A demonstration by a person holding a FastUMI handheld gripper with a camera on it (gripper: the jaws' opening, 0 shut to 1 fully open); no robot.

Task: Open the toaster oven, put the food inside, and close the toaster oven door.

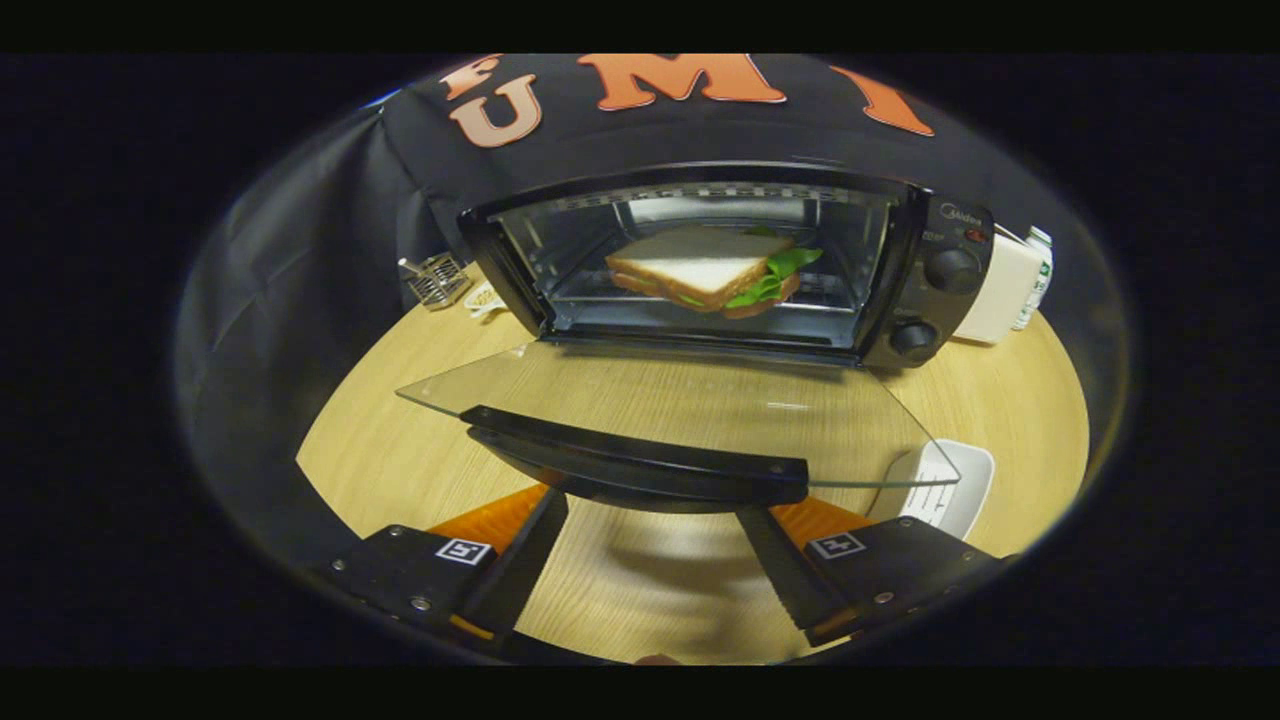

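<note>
The gripper sits nearest, its jaws spread wide and holding nothing; bare wooden tabletop shows between them. The fingertips reach up to the near underside of the door handle, one toward each end of it. Whether either finger touches the handle cannot be told, since the handle covers the tips.

The handle is a dark bar fixed along the free edge of the glass door. The door lies swung fully down, roughly level, hinged at the lower front of the toaster oven. A white dish sits on the tabletop under the door's far corner, just beside one finger.

Beyond the door, the oven's chamber stands open. The sandwich rests inside on the rack, white bread on top with green leaves showing at its side. Two dark knobs sit on the oven's control panel. A small wire rack stands on the tabletop on one side of the oven and a white box on the other.

Judgement: opening and loading appear complete; closing the door is the step in hand. The next move calls for catching the handle from below and lifting it in an arc up and forward until the door meets the oven front. The glass edge should clear the white dish as it rises.
</note>
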